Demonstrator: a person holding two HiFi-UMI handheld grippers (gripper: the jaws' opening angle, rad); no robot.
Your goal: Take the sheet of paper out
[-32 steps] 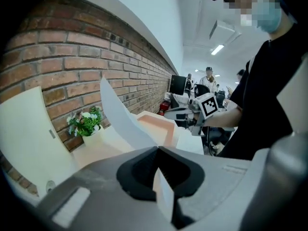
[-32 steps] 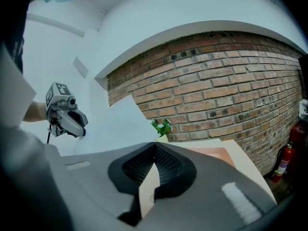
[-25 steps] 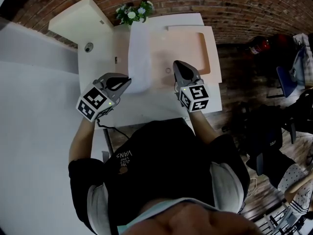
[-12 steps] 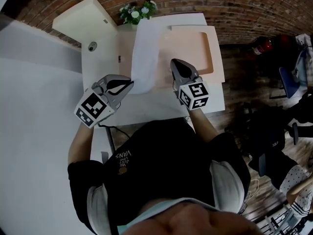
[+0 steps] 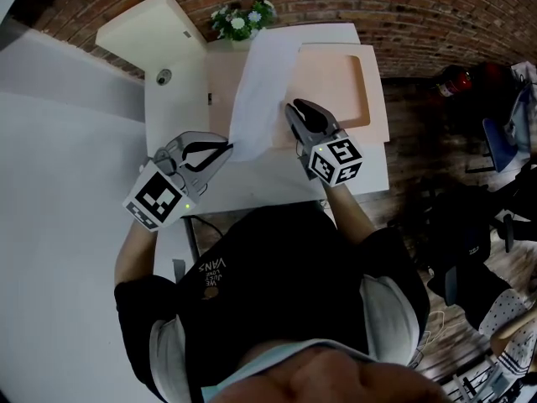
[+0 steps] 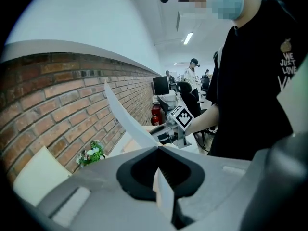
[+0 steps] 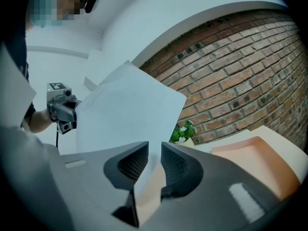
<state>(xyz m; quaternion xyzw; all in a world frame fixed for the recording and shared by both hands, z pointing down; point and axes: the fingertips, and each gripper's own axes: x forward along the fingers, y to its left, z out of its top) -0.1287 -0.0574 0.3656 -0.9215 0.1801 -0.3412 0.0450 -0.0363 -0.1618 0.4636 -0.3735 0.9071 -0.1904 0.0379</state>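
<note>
A white sheet of paper (image 5: 262, 91) lies slanted over the left part of a peach tray (image 5: 340, 78) on the white table (image 5: 252, 183). My left gripper (image 5: 228, 147) is shut on the sheet's near left corner, and in the left gripper view the paper (image 6: 126, 119) rises from the closed tips of that gripper (image 6: 158, 148). My right gripper (image 5: 291, 106) is at the sheet's right edge. Its jaws have just been opening. In the right gripper view the paper (image 7: 125, 107) stands in the gap of that gripper (image 7: 154, 150), and neither pad presses on it.
A small pot of white flowers (image 5: 243, 19) stands at the table's far edge against the brick wall (image 5: 377, 7). A white board (image 5: 151, 28) lies at the far left. A red extinguisher (image 5: 453, 81) and chairs are on the floor to the right.
My left gripper has lifted and drawn back toward me with the sheet's corner, and the sheet has tilted up with it. The right gripper has stayed almost in place.
</note>
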